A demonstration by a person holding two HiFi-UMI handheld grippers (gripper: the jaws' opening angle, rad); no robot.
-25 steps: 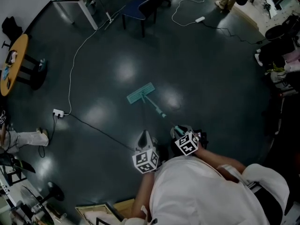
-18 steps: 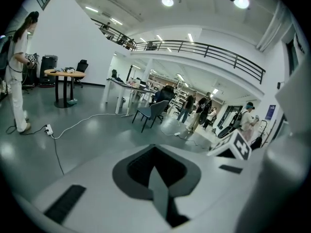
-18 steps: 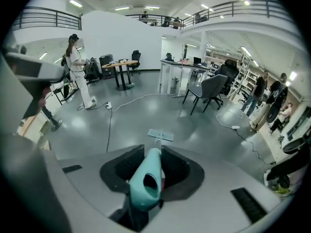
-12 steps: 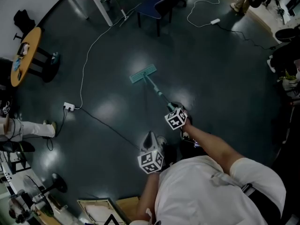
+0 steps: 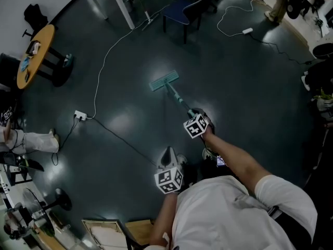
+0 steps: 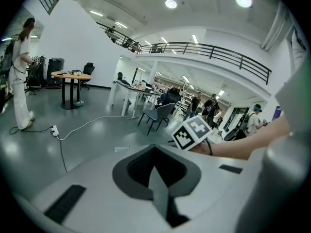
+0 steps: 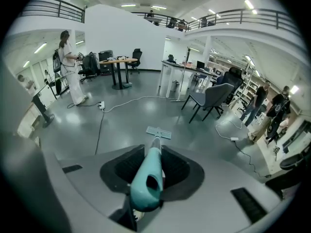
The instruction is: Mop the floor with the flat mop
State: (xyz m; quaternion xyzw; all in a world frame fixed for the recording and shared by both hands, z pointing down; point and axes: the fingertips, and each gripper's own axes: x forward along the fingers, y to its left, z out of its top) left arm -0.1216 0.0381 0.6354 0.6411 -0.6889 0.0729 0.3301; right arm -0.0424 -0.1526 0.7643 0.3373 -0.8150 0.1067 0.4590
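**Flat mop (image 5: pixel 164 80) in right gripper (image 5: pixel 196 120)**

The right gripper's jaws clamp the teal mop handle (image 7: pixel 148 176). The mop head lies flat on the floor (image 5: pixel 244 82), ahead of the person. The left gripper (image 5: pixel 167 158) jaws are pressed together, empty.

The flat mop (image 5: pixel 164 80) is pale teal from its head to its handle grip, against a dark, glossy blue-grey floor (image 5: pixel 244 87) with pale light patches. The left gripper (image 5: pixel 167 156) and right gripper (image 5: pixel 195 116) have light grey bodies with dark grey recesses, and their white cubes bear black square markers. The person's shirt (image 5: pixel 218 212) is white. At far left the round counter (image 5: pixel 34 53) has a yellow-orange top on black legs; the far chair (image 5: pixel 182 12) is dark blue. A white cable (image 5: pixel 106 61) meets a white power strip (image 5: pixel 79 115), from which a black cable (image 5: pixel 122 145) runs.
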